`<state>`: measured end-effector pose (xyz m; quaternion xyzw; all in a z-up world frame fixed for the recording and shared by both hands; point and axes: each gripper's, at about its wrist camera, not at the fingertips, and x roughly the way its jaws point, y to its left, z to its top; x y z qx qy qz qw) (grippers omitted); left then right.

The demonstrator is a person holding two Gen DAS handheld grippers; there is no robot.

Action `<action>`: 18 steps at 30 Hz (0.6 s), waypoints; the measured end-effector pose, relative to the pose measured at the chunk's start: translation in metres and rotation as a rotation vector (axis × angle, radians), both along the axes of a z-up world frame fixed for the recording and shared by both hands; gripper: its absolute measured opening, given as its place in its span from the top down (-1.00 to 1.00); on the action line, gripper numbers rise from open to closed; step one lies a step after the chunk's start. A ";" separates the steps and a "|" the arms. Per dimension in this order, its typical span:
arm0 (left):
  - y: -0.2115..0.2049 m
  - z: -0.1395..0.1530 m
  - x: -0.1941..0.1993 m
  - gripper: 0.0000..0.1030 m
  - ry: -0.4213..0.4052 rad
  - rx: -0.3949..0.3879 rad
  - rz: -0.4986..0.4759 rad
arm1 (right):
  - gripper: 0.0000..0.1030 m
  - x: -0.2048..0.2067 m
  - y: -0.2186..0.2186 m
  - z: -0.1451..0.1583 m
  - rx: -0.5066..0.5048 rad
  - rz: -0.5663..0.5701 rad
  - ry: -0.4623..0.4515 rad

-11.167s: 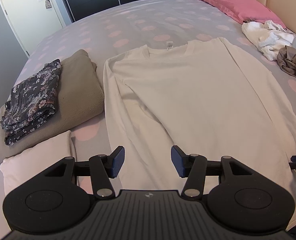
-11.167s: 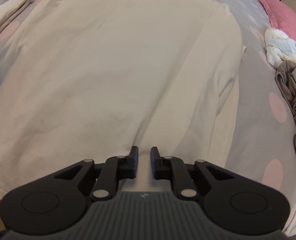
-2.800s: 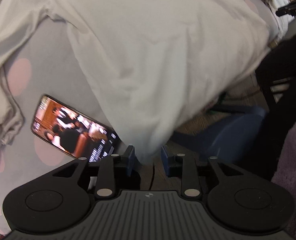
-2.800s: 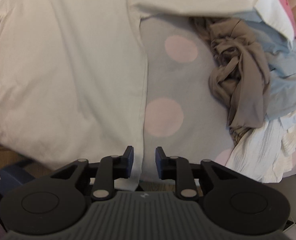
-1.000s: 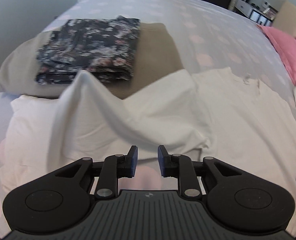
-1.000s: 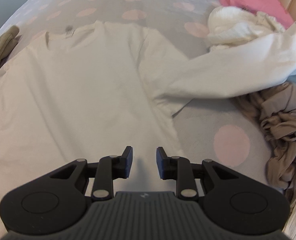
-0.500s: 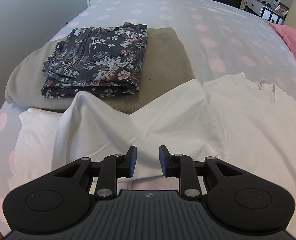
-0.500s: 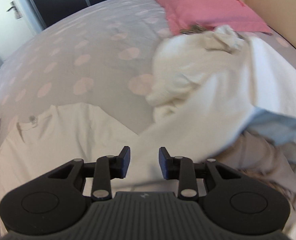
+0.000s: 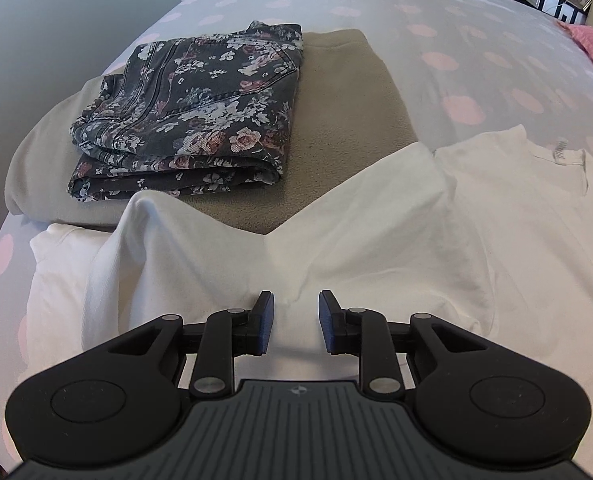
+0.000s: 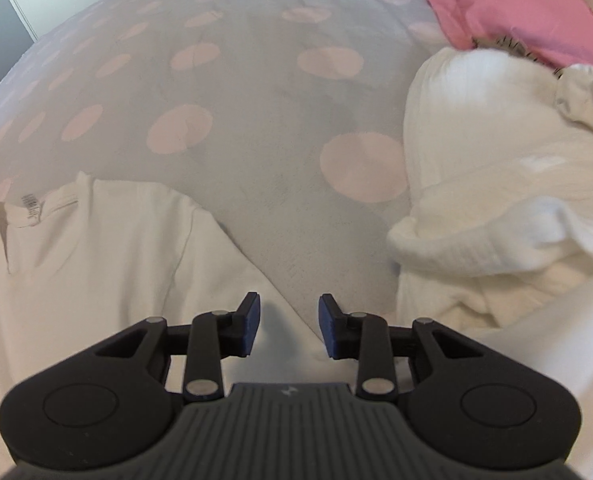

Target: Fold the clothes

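A white long-sleeve shirt (image 9: 516, 216) lies on the spotted bed, collar label at the far side. Its left sleeve (image 9: 224, 256) is flung outward and rests crumpled over the beige folded garment's edge. My left gripper (image 9: 292, 322) is open, hovering over the sleeve near the armpit. In the right wrist view the shirt's collar and shoulder (image 10: 96, 240) lie at the left, and its right sleeve runs under my right gripper (image 10: 287, 326), which is open with the sleeve's edge between the jaws.
Folded floral jeans (image 9: 200, 112) sit on a folded beige garment (image 9: 348, 92) at the left. A folded white item (image 9: 56, 280) lies at the near left. A heap of white clothes (image 10: 508, 200) and a pink pillow (image 10: 516, 4) lie at the right.
Both grippers have moved closer to the shirt's shoulders and their jaws have opened a little wider. The right view has dropped toward the shirt's right shoulder and sleeve.
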<state>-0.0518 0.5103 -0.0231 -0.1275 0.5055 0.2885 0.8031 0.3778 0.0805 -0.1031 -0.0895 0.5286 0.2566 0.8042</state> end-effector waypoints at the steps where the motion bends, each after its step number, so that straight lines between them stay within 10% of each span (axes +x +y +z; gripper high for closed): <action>1: 0.000 0.000 0.001 0.56 0.000 0.001 0.001 | 0.34 0.000 0.001 -0.005 0.001 0.014 0.022; 4: 0.001 -0.001 0.005 0.56 -0.002 0.007 0.006 | 0.95 -0.005 0.004 -0.011 -0.003 0.063 0.027; 18: 0.000 -0.004 0.010 0.56 0.012 0.023 -0.001 | 0.97 0.025 0.020 0.004 -0.132 -0.021 -0.158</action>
